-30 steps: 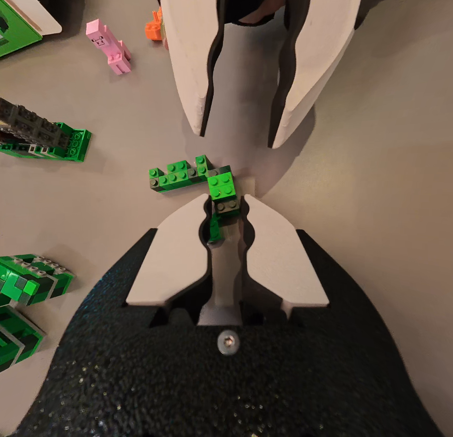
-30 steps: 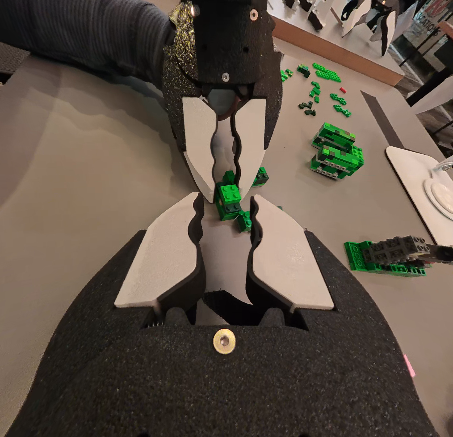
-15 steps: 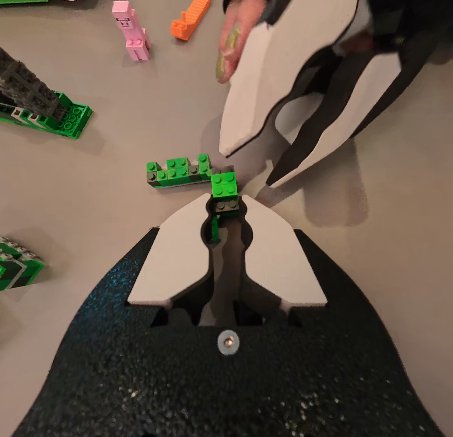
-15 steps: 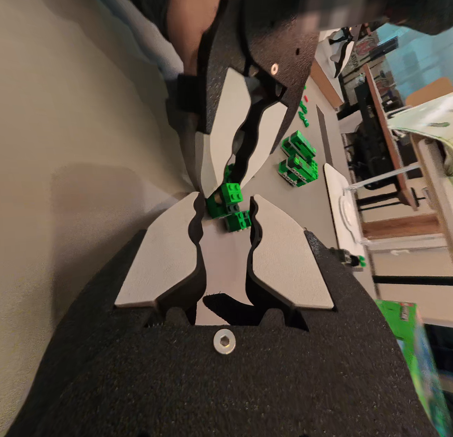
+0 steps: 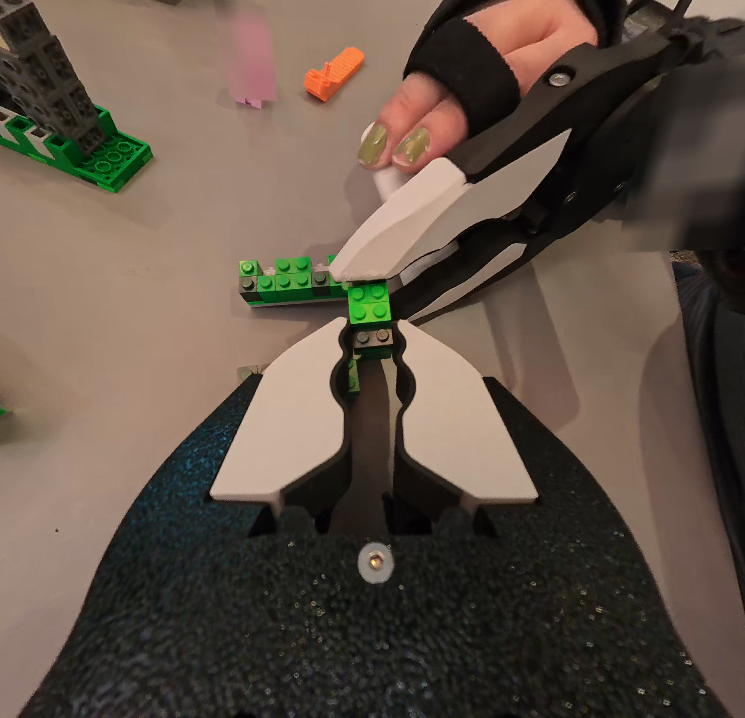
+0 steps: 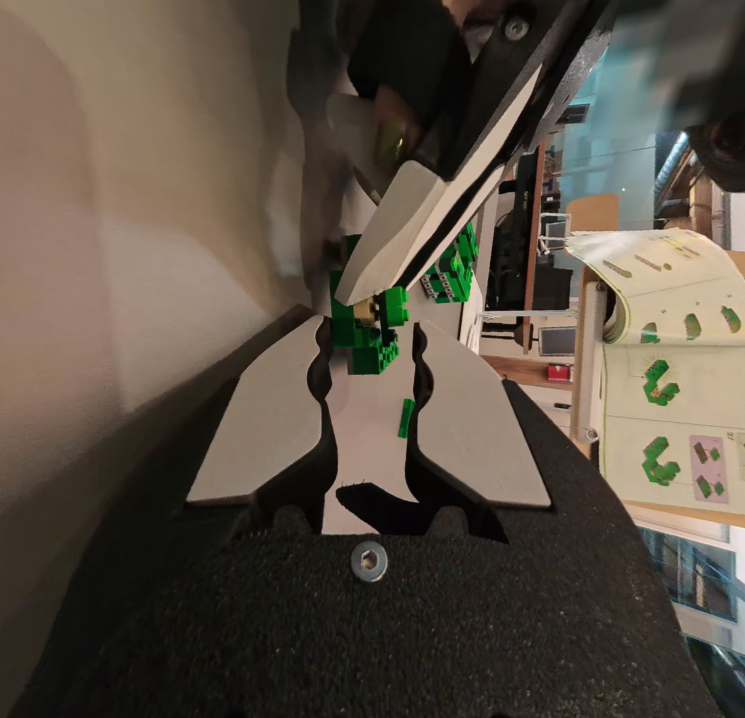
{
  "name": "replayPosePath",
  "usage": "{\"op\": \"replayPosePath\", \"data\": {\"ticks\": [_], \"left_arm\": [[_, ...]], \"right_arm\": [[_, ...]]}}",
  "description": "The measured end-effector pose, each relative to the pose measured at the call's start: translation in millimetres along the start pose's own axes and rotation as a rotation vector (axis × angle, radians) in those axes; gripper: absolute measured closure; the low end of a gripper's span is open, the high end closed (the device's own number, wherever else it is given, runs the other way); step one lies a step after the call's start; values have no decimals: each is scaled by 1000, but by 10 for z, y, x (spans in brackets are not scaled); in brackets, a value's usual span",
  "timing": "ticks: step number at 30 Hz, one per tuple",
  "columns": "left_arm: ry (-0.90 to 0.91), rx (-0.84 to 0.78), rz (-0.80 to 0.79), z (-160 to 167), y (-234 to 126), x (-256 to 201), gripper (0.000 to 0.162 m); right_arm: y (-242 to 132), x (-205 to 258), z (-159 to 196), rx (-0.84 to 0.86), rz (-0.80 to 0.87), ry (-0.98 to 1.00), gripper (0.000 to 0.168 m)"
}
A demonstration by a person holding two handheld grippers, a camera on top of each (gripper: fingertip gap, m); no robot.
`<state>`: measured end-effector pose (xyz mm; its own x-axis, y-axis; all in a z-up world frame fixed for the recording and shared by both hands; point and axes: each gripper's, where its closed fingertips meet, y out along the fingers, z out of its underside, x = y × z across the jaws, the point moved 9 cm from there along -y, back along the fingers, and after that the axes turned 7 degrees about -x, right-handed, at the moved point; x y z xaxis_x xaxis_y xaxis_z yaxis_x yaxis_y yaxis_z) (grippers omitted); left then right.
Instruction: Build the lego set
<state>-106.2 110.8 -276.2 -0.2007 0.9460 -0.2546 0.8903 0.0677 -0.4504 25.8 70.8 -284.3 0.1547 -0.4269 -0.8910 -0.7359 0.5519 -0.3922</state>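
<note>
The left claw [image 5: 370, 332] is pinching a small green-and-grey brick assembly [image 5: 370, 309] between its tips, just above the grey table [image 5: 121, 295]. The right claw [image 6: 369, 332], tilted on its side, is standing wide with nothing between its fingers, one white finger [image 5: 387, 235] pressing down against the top of that assembly. Just behind, a stepped green brick wall [image 5: 286, 283] is lying on the table. An orange brick separator [image 5: 334, 74] is sitting farther back, and an open instruction booklet [image 6: 661, 356] is showing beside the right claw.

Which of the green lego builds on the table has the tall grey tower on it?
The green base with the grey tower at far left in the left wrist view; the stepped green row by the jaws has none.
</note>
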Motion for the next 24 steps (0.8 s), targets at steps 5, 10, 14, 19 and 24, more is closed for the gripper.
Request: {"op": "replayPosePath", "data": {"ticks": [5,10,14,19,24], "left_arm": [[-39,-12,17,1,-12,22,144],[-52,-14,25,6,-16,34,144],[-57,-20,30,6,-18,33,143],[110,17,-46,-26,-104,-86,105],[529,23,-253,-4,-190,-286,102]], "right_arm": [[-6,51,4,14,39,-15,139],[2,81,9,24,50,-7,144],[1,70,8,20,41,-1,144],[2,29,16,16,26,34,144],[-14,-50,22,4,-23,115,144]]}}
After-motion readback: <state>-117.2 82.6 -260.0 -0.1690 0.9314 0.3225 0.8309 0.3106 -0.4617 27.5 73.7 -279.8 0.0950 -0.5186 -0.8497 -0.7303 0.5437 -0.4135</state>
